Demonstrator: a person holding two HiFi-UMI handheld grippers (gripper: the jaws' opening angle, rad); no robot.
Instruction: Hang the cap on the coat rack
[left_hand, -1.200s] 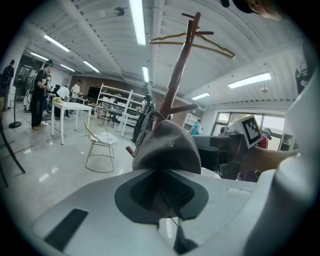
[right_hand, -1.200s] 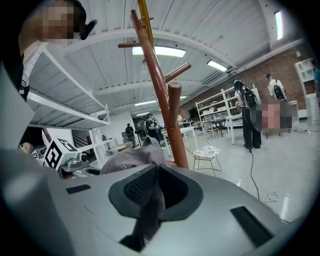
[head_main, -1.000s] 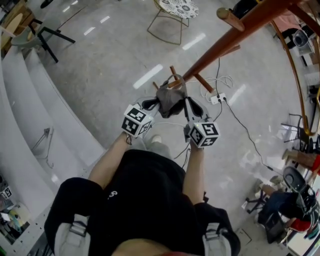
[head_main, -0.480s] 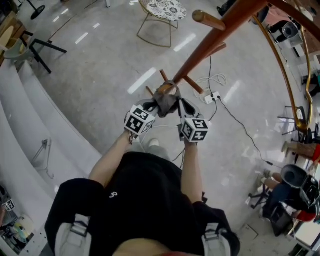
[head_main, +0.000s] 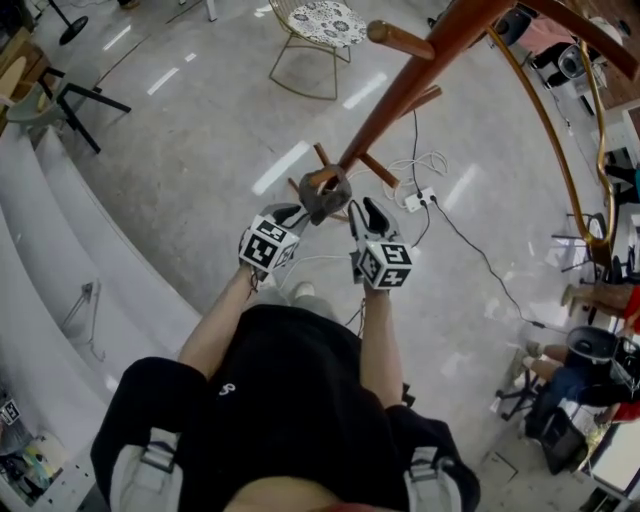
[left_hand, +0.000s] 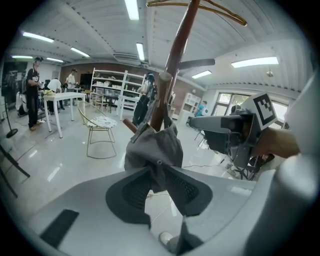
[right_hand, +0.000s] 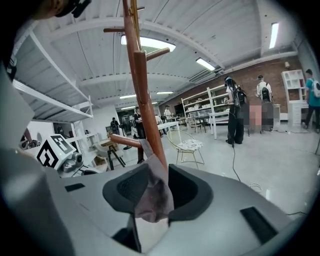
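Your left tool (head_main: 297, 212) is clenched on the soft grey fabric cap (head_main: 326, 192), which is draped over a low peg of the reddish-brown wooden coat rack (head_main: 400, 95). Your right tool (head_main: 360, 215) has just been opening, and the cap's edge hangs loose between its spread jaws.

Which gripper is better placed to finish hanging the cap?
Left, probably. The left gripper is shut on the cap, which sits on the coat rack, so it only needs to let go. The jaws of the right gripper have just been opening; cap fabric lies loose between them.
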